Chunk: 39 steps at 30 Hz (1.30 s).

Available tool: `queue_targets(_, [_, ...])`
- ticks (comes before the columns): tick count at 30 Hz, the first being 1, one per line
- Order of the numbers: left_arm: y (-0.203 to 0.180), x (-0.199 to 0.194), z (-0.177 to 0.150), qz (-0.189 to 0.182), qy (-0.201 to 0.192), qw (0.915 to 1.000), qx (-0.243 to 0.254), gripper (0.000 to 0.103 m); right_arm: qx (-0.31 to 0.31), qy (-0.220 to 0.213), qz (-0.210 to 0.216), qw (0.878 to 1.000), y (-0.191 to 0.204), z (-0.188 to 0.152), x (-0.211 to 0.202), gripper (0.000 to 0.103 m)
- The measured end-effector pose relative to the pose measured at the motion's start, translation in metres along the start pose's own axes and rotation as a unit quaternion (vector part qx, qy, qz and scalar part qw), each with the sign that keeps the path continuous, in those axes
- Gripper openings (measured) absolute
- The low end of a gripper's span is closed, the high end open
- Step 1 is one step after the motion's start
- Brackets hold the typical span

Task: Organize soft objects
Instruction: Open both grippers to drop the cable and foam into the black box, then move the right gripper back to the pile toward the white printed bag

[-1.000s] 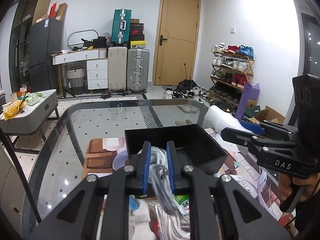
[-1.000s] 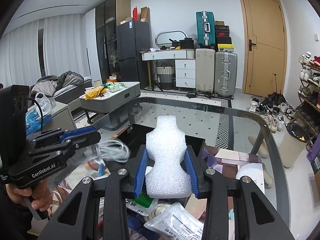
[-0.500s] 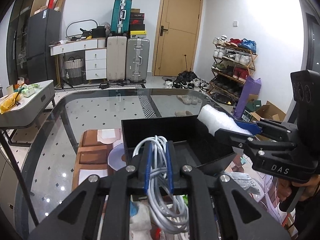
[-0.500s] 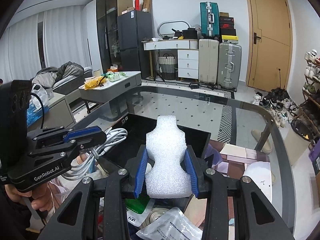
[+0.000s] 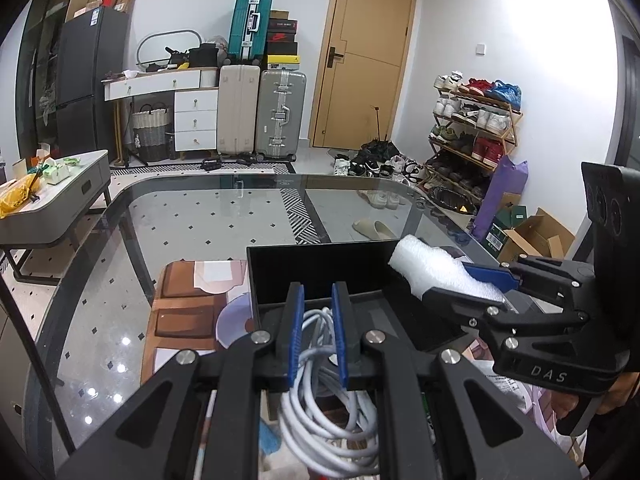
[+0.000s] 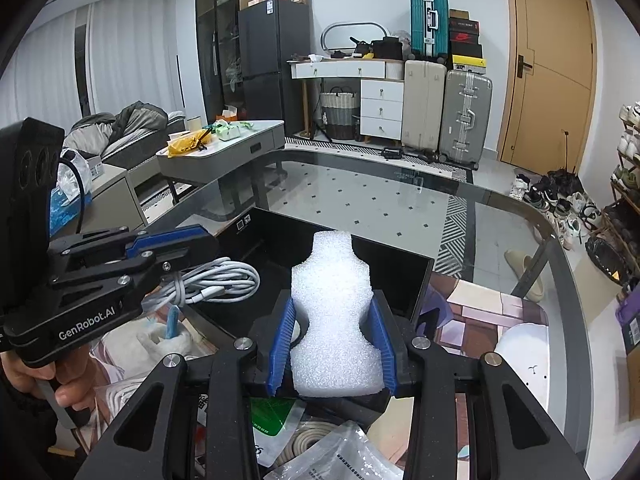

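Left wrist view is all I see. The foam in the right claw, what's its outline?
Observer: The foam has a narrow neck above broad shoulders, like a bust. The right claw pinches its wide base.
Operator: What's under that claw?
Observer: Plastic packets, one printed green, lying short of the box.
Operator: And my cable, side on?
Observer: The cable sticks out past the left claw as a flat coil, with a plug end showing.

Behind your glass-topped table (image 5: 168, 216) you had a tan wooden door (image 5: 362, 60), a teal hard-shell suitcase (image 5: 250, 26) stacked above beige (image 5: 238, 110) and silver ribbed suitcases (image 5: 280, 112), a white three-drawer cabinet (image 5: 196, 120), and a wooden shoe rack (image 5: 474, 120).
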State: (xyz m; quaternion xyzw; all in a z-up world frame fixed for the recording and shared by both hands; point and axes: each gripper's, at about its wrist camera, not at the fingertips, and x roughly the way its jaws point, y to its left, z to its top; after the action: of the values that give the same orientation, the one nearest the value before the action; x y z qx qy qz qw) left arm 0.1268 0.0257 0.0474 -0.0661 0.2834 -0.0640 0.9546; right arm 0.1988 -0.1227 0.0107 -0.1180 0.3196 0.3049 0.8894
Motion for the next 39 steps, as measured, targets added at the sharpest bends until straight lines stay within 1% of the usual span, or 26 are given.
queue_targets(1, [0.001,0.0,0.0,0.0,-0.002,1.0,-0.002,0.013,-0.001,-0.002,-0.002,1.0,0.0,0.0,0.0,0.04])
queue_targets(2, [0.001,0.0,0.001,-0.001,-0.004,1.0,-0.004,0.015,0.0,-0.002,-0.003,1.0,-0.001,0.0,-0.001,0.047])
queue_targets(3, [0.002,0.0,0.002,0.0,-0.005,1.0,-0.005,0.023,0.001,-0.005,-0.004,1.0,-0.001,0.001,-0.002,0.053])
queue_targets(4, [0.003,-0.001,0.002,0.0,-0.007,1.0,-0.006,0.027,0.001,-0.007,-0.007,1.0,-0.002,0.001,-0.003,0.054])
queue_targets(6, [0.005,-0.004,0.003,-0.003,-0.012,0.9999,-0.01,0.049,0.0,-0.01,-0.012,1.0,-0.002,0.001,-0.006,0.054])
queue_targets(10, [0.004,-0.011,0.005,-0.004,-0.017,0.9998,-0.006,0.054,0.002,-0.013,-0.017,1.0,-0.003,-0.001,-0.011,0.056])
queue_targets(11, [0.004,-0.013,0.005,-0.001,-0.017,0.9998,-0.004,0.066,0.003,-0.014,-0.018,1.0,-0.003,-0.002,-0.013,0.057])
queue_targets(12, [0.003,-0.014,0.005,0.001,-0.019,0.9998,-0.002,0.085,0.005,-0.015,-0.018,1.0,-0.004,-0.002,-0.015,0.061])
queue_targets(13, [0.003,-0.018,0.005,0.002,-0.023,0.9997,0.0,0.093,0.007,-0.017,-0.018,1.0,-0.004,-0.003,-0.017,0.066])
queue_targets(14, [0.003,-0.021,0.004,0.003,-0.029,0.9996,0.0,0.101,0.01,-0.022,-0.018,1.0,-0.004,-0.004,-0.019,0.068])
queue_targets(15, [0.003,-0.025,0.004,0.002,-0.037,0.9993,0.0,0.102,0.012,-0.024,-0.019,0.999,-0.004,-0.006,-0.022,0.072])
queue_targets(17, [0.002,-0.029,0.002,0.004,-0.041,0.9991,0.003,0.103,0.017,-0.029,-0.021,0.999,-0.004,-0.009,-0.027,0.08])
queue_targets(18, [0.002,-0.031,0.002,0.009,-0.042,0.9991,0.004,0.103,0.02,-0.031,-0.023,0.999,-0.004,-0.011,-0.03,0.087])
queue_targets(20, [0.003,-0.034,-0.001,0.015,-0.042,0.999,0.006,0.103,0.026,-0.036,-0.022,0.999,-0.003,-0.014,-0.036,0.091])
queue_targets(23, [0.005,-0.037,-0.005,0.022,-0.039,0.999,0.006,0.103,0.034,-0.038,-0.025,0.998,-0.001,-0.022,-0.043,0.102])
queue_targets(27, [0.009,-0.041,-0.011,0.028,-0.031,0.9991,0.003,0.103,0.043,-0.033,-0.026,0.998,0.001,-0.034,-0.053,0.102])
queue_targets(30, [0.012,-0.046,-0.018,0.041,-0.035,0.9985,-0.004,0.103,0.052,-0.029,-0.033,0.998,0.003,-0.044,-0.059,0.102])
queue_targets(33, [0.014,-0.049,-0.025,0.043,-0.032,0.9985,-0.009,0.103,0.043,-0.02,-0.035,0.998,0.006,-0.045,-0.062,0.102])
queue_targets(35, [0.014,-0.051,-0.027,0.043,-0.03,0.9986,-0.01,0.103,0.04,-0.024,-0.038,0.998,0.007,-0.045,-0.065,0.102])
queue_targets(39, [0.011,-0.054,-0.033,0.047,-0.024,0.9986,-0.003,0.103,0.036,-0.027,-0.031,0.999,0.008,-0.045,-0.071,0.102])
